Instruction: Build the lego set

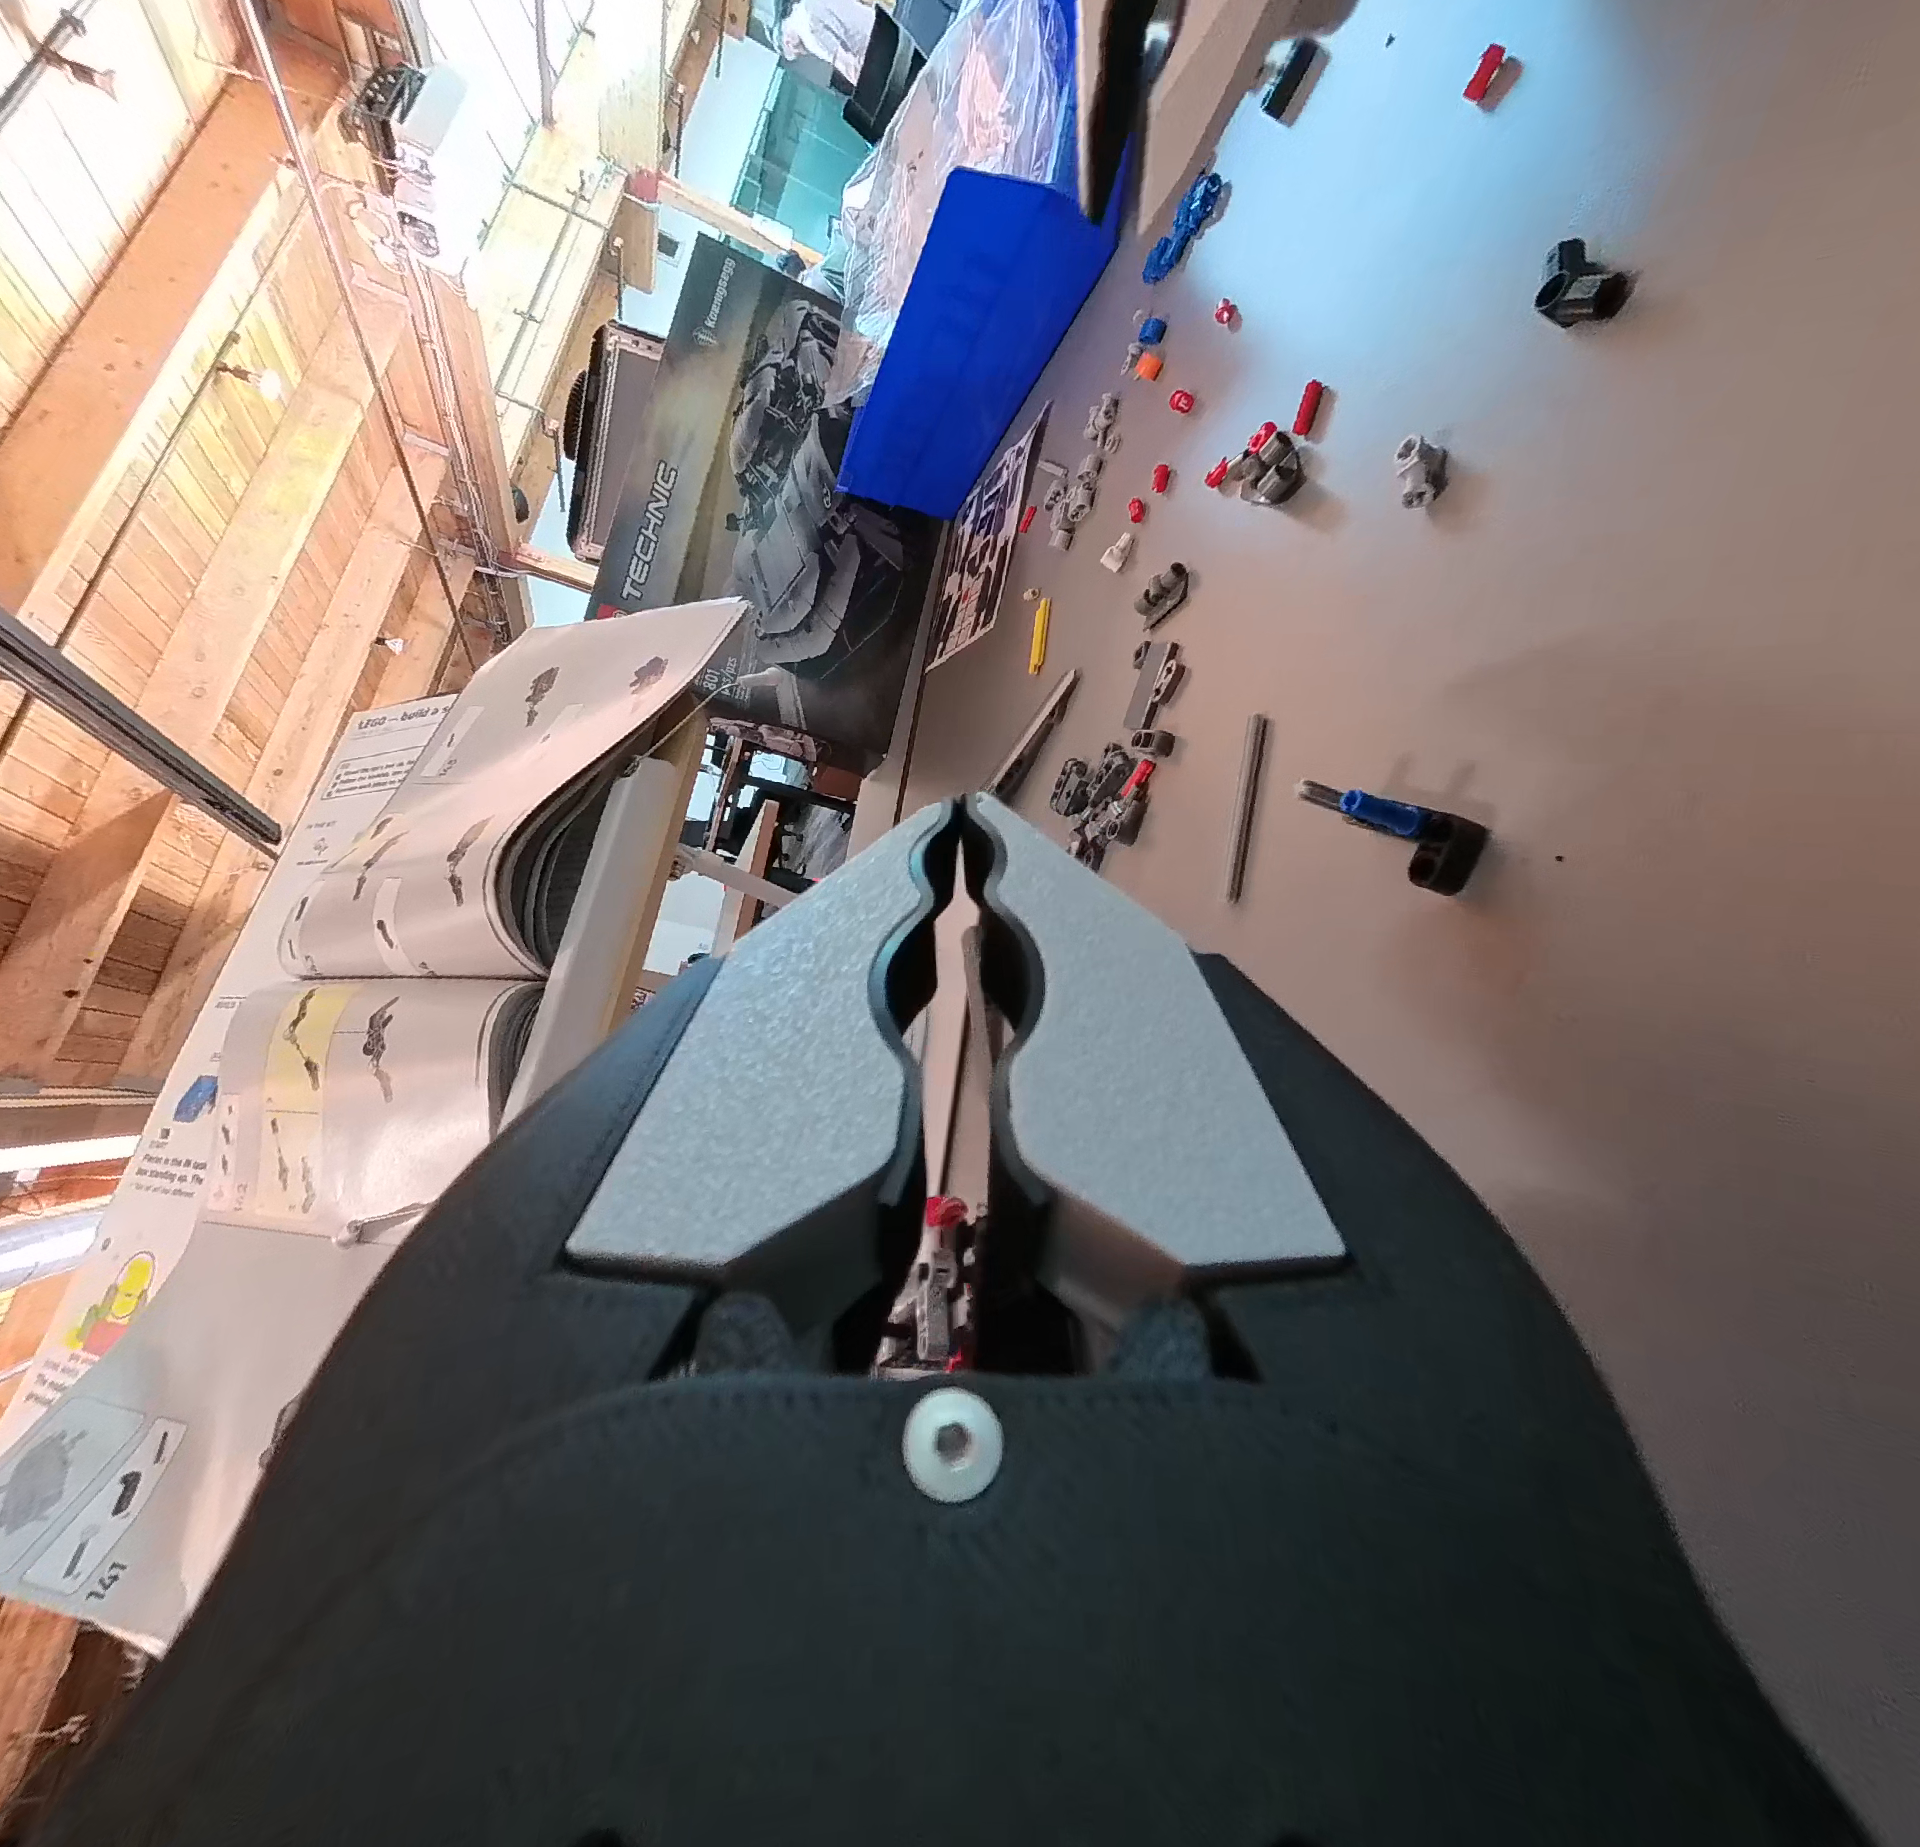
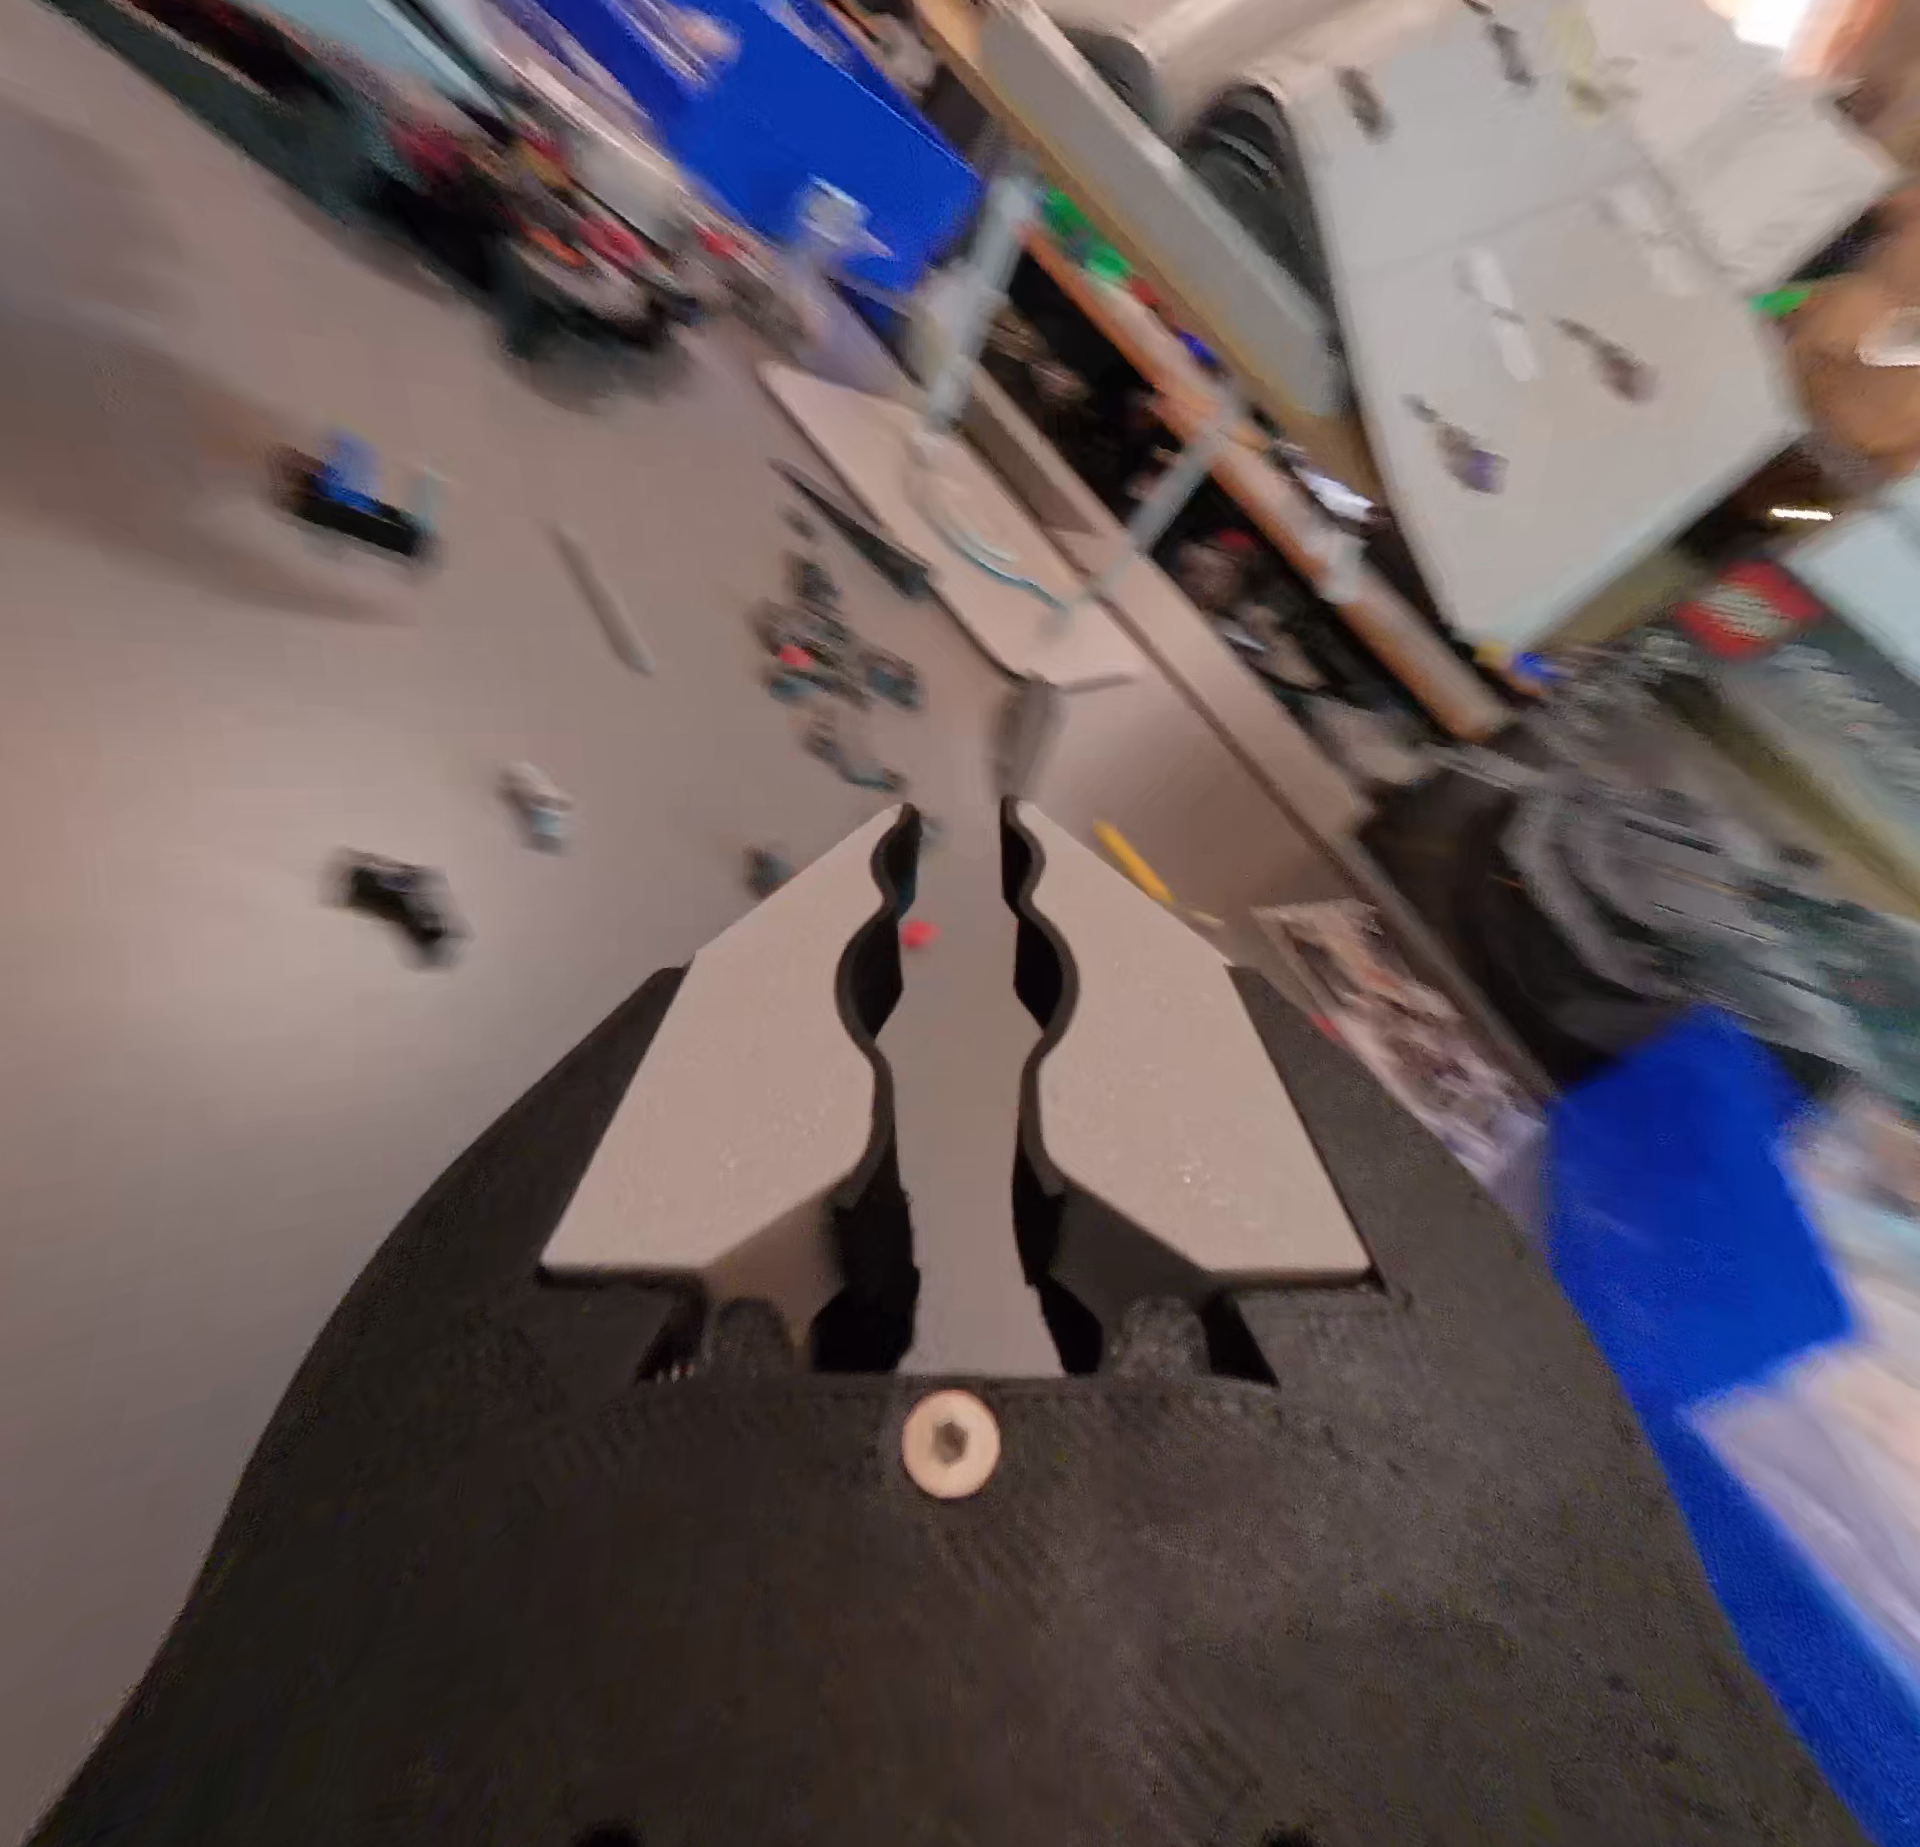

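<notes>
Left tongs [image 1: 964, 810] closed tip to tip, nothing visibly pinched at the tips. Glimpsed through the scalloped gap behind them: a thin grey rod [image 1: 982, 976] and, lower, a small red-and-grey brick cluster [image 1: 940, 1267]; whether either touches the fingers, impossible to tell. Just past the tips, on the plain grey surface [image 1: 1558, 1070], a dark grey assembly with red pins [image 1: 1107, 784], then a long grey axle [image 1: 1247, 805] and a black angled connector carrying a blue pin [image 1: 1439, 847]. Farther out, a blue plastic bin [image 1: 977, 363] and an open instruction booklet [image 1: 468, 862].

Right tongs [image 2: 958, 821] slightly apart, nothing between the fingers, over bare surface. Heavily blurred view. Nearest: a tiny red piece [image 2: 916, 933] showing through the gap and a yellow stick [image 2: 1132, 862] just beside the tips.
</notes>
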